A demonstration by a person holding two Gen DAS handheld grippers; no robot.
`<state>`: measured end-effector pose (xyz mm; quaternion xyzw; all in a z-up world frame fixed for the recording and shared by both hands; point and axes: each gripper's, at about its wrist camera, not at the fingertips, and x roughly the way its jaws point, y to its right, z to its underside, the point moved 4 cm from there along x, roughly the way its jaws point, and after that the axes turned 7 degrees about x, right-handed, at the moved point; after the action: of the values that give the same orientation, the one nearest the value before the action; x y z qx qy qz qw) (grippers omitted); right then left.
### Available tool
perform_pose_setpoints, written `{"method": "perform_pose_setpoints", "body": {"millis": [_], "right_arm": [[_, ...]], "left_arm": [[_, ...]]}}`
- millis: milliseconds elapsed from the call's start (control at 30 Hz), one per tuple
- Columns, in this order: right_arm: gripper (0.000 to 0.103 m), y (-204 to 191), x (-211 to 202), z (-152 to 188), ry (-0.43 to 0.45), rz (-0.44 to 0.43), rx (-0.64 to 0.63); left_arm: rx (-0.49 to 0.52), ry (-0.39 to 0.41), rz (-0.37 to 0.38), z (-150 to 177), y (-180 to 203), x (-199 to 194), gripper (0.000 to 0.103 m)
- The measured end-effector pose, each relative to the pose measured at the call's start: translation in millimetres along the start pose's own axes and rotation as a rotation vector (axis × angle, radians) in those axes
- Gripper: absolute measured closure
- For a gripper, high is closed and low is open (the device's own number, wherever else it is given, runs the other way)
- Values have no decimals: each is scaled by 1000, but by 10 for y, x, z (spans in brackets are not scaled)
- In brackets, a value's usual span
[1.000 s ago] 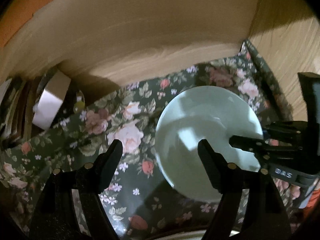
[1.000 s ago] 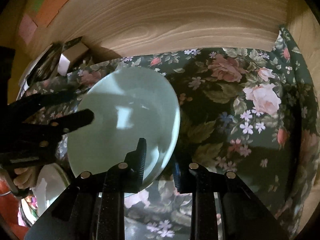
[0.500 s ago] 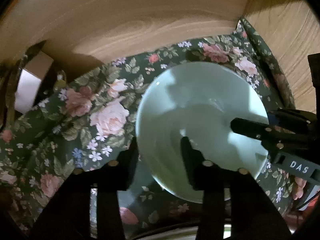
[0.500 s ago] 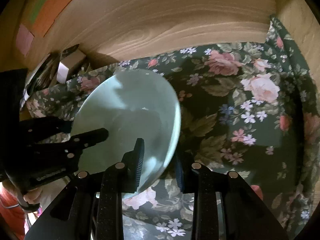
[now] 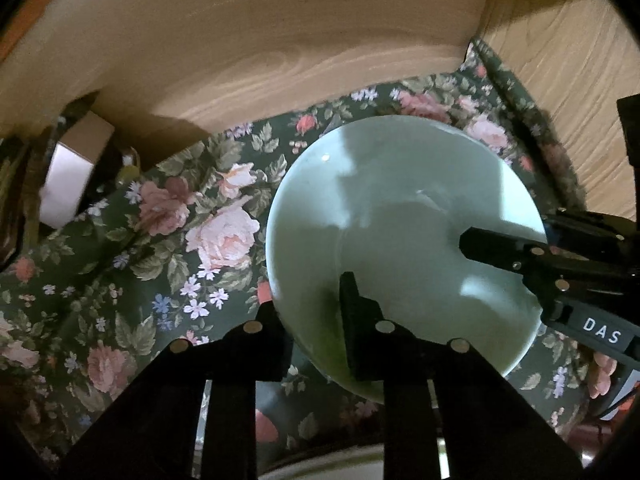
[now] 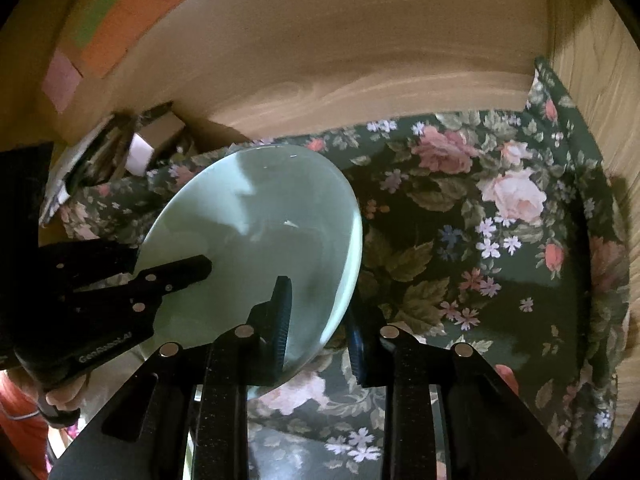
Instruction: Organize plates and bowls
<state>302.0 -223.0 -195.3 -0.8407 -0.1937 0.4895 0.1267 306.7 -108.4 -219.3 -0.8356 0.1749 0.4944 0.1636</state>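
left wrist view, catalogue of contents, near to far.

item 1: left gripper (image 5: 312, 312), jaws narrow and clamped across the near-left rim of the pale green plate (image 5: 400, 240); one finger lies on the plate's face, the other sits under the rim.

item 2: right gripper (image 6: 316, 320), jaws narrow, pinching the same plate (image 6: 256, 240) at its right rim. seen from the left wrist it reaches in from the right edge (image 5: 504, 252).

item 3: plate, held tilted between both tongs, above the floral cloth (image 5: 168, 240), near the right end of a wooden recess.

item 4: wooden back panel (image 5: 260, 40), far; small box (image 5: 76, 172) at far left.

item 5: person's hand (image 6: 64, 396) on the left gripper's handle, lower left of the right wrist view.

step judged: two-handed carry or placing of the plate. next move calls for both grips to travel together, keeping the rim from slipping, toward wherever plates are stacked.

writing: "das" on the right gripper body; a faint word on the left gripper body, not surely legible. orange and green paper (image 6: 120, 12) on the far wall, no text readable.
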Motion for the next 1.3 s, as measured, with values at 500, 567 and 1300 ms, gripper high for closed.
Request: {"method": "perform_pose_setpoints", "body": {"millis": [500,567,1300], "right_arm": [[80,-520,-444,56,97,-48,-111],[80,-603,-449,72,98,-52,-121],[80,-1657,-457,525,67,-162,-308]], "left_arm": [[-63,155,-40,280,-201,-798,83],[-72,165,-45,322,-216,-837,83],[-245,224,-128,1229,-749,-1592,83]]}}
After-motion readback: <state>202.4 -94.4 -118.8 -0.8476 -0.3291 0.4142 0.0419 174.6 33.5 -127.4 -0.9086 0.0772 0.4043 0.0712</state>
